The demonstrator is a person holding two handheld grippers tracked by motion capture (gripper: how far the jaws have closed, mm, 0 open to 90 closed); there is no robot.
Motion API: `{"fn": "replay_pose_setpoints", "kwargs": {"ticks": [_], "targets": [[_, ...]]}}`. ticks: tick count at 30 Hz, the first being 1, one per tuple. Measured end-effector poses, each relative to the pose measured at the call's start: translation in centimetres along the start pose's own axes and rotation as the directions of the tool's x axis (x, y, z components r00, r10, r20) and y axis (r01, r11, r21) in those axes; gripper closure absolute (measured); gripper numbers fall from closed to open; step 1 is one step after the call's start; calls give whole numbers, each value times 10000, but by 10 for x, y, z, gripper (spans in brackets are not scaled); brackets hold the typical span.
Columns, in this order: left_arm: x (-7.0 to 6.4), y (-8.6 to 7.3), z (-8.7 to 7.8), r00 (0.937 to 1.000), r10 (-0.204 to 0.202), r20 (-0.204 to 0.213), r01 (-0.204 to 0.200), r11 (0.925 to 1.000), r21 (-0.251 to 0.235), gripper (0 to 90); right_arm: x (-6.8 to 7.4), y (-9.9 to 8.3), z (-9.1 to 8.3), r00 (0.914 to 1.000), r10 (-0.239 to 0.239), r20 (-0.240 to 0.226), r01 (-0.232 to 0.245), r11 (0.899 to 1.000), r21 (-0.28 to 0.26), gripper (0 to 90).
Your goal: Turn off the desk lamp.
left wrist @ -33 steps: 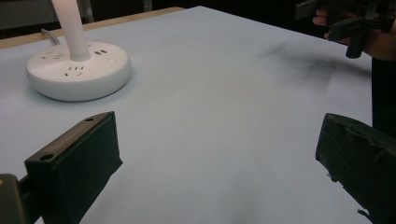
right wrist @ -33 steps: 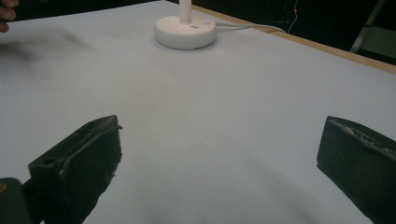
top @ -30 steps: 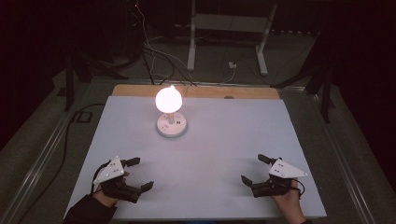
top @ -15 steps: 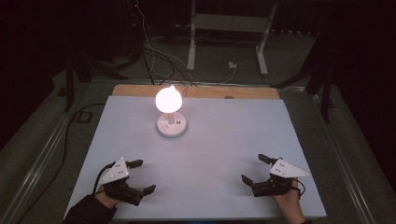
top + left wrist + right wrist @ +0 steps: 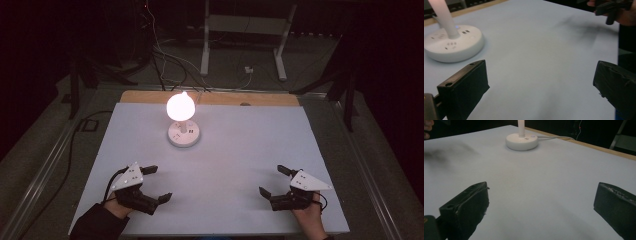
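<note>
- On the near left of the table (image 5: 240, 150): left gripper (image 5: 159, 184), held by a hand (image 5: 120, 205) from the bottom edge; jaws spread wide, empty, pointing right and slightly far.
- On the near right: right gripper (image 5: 272, 181), held by the other hand (image 5: 307, 212); jaws likewise spread wide, nothing between them, pointing left and far.
- Toward the far side, left of centre: lamp (image 5: 184, 134), standing upright on the white sheet; round white base, short stem, glowing bulb (image 5: 179, 106) on top.
- Well apart from both grippers; neither touching it.
- Seen along the left gripper (image 5: 541, 82): base (image 5: 452, 45) at far left with sockets on its top face, stem rising from its middle; bare sheet between the two black jaws; right gripper (image 5: 612, 10) far off at upper right.
- Seen along the right gripper (image 5: 541, 205): base (image 5: 522, 141) far off, left of centre, with a cord (image 5: 556, 137) running right along the far edge; bare sheet between the jaws.
- Behind the far edge: wooden strip (image 5: 210, 98), then dark floor with cables (image 5: 170, 60) and a white stand (image 5: 245, 30).
- Over the sheet near each gripper: soft shadows cast by the bulb.
</note>
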State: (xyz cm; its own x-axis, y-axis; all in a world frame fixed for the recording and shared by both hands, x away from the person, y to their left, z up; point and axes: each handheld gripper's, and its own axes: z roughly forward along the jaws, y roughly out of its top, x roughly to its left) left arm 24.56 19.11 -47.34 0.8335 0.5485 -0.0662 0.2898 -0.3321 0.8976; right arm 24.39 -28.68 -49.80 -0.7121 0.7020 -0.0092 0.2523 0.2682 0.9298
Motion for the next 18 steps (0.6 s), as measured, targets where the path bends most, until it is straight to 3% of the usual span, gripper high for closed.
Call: {"fn": "replay_pose_setpoints", "kwargs": {"ticks": [11,18], "targets": [[4,26,19,9999,1,-112,0,10000,69,4,0,0,-1,10000,50,-53,-50,10000,-65,0],[11,34,34,9983,-271,-518,272,9996,11,4,-1,0,-1,9999,89,-80,-90,9999,-88,0]]}}
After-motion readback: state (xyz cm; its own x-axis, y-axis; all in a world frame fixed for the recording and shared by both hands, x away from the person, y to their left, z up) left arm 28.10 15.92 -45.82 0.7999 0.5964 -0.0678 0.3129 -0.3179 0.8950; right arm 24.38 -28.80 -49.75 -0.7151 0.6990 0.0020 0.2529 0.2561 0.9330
